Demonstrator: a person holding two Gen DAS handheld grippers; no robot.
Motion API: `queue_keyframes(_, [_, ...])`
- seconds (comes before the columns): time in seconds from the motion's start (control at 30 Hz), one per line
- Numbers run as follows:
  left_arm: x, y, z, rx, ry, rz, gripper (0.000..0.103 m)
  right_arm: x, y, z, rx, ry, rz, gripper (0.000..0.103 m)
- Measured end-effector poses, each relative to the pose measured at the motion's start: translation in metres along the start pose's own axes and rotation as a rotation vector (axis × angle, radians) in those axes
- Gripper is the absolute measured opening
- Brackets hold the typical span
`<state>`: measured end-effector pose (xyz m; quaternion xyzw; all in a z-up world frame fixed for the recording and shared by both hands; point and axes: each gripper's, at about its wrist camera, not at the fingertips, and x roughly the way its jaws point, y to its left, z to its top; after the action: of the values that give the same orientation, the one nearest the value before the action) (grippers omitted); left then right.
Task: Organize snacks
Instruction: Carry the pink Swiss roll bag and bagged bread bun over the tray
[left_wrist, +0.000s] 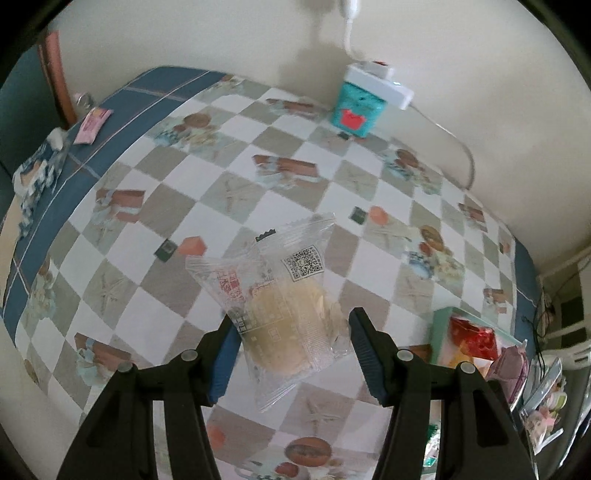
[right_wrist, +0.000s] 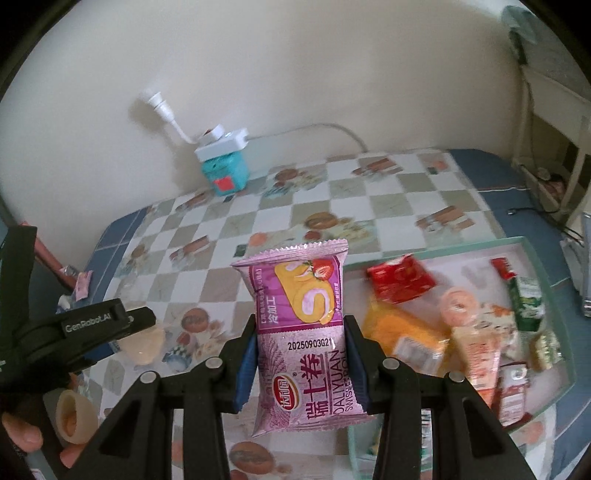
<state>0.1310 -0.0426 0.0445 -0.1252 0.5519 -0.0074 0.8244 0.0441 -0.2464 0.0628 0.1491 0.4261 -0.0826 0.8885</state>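
Left gripper was clamped on a clear-wrapped pastry, raised above the table. Contents looked crumbly; hold lightly at the middle. Right gripper pinched a pink Swiss roll packet, soft and light, held across its waist beside the tray.

Pink-purple swiss roll pack, clear pastry wrapper, grey-white checked tablecloth edged blue, pale green tray
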Motion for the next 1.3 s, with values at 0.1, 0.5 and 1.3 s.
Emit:
queue_keyframes(0.1, [-0.005,-0.02,-0.003,0.039,-0.009,-0.013,0.06,-0.007,-0.018,0.003,0.028,-0.019,-0.031,0.045])
queue_keyframes(0.5, [-0.013,-0.11,-0.035,0.261,-0.017,-0.079,0.06,-0.029,-0.109,0.006,0.196,-0.071,-0.151,0.045])
queue_keyframes(1.3, [0.009,-0.236,-0.103,0.553,0.057,-0.175,0.061,-0.025,-0.206,-0.005,0.339,-0.067,-0.255,0.046])
